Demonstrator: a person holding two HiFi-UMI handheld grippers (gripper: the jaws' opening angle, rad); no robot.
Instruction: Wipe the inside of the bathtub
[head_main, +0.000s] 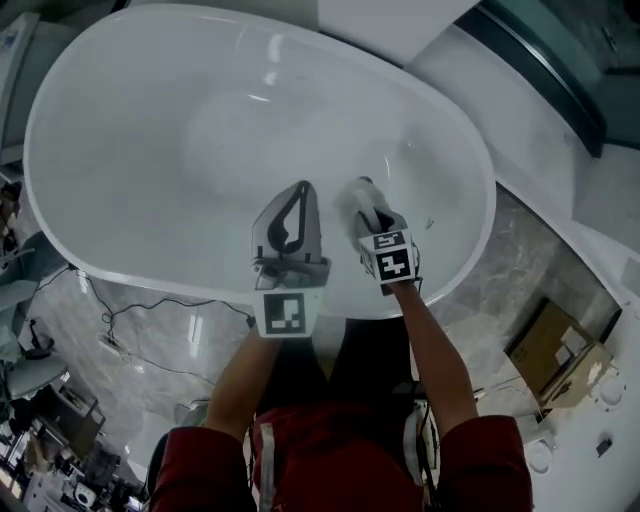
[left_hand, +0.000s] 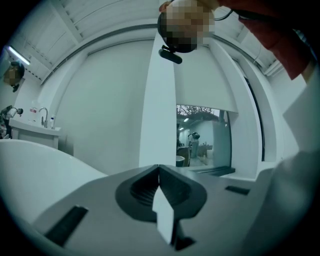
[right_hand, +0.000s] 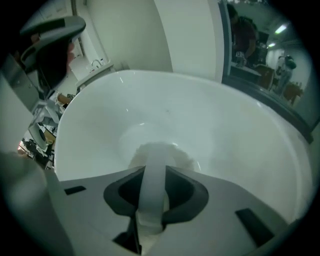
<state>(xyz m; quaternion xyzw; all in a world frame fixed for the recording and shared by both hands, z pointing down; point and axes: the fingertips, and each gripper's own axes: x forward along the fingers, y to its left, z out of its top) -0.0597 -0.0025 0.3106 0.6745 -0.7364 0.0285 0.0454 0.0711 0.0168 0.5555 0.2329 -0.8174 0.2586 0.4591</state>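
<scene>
Right gripper (head_main: 368, 205) is inside the white bathtub (head_main: 120, 200), near wall side, jaws clamped on a white wipe cloth (right_hand: 152, 175). The right gripper view shows a strip of cloth pinched between the jaws, with the bunched end out past the tips against the tub's lower wall or floor. I can't tell if it is pressed flat or only touching.

Left gripper (head_main: 303, 188) is just beside the right one, above the near rim. Its jaws are pressed together with nothing between them. In its own view it looks up at the room wall and a window, not into the tub, so it is idle.

Step in hand, my read: wiping the near inner wall and basin floor with the right gripper.

How I'd do it well:
- Keep the pinch firm. The cloth is held by a narrow strip and could pull out on a hard drag.
- Tilt the gripper so the bunched end meets the surface, not the jaw tips, or the plastic may scrape the glossy tub.
- Make long overlapping strokes following the curve, from the near wall down to the floor, then out to the far wall, which looks untouched as far as I can judge.
- Keep the left gripper up and clear of the right arm's sweep.
- The surface is white on white, so dirt is hard to see. Cover it by pattern.
</scene>
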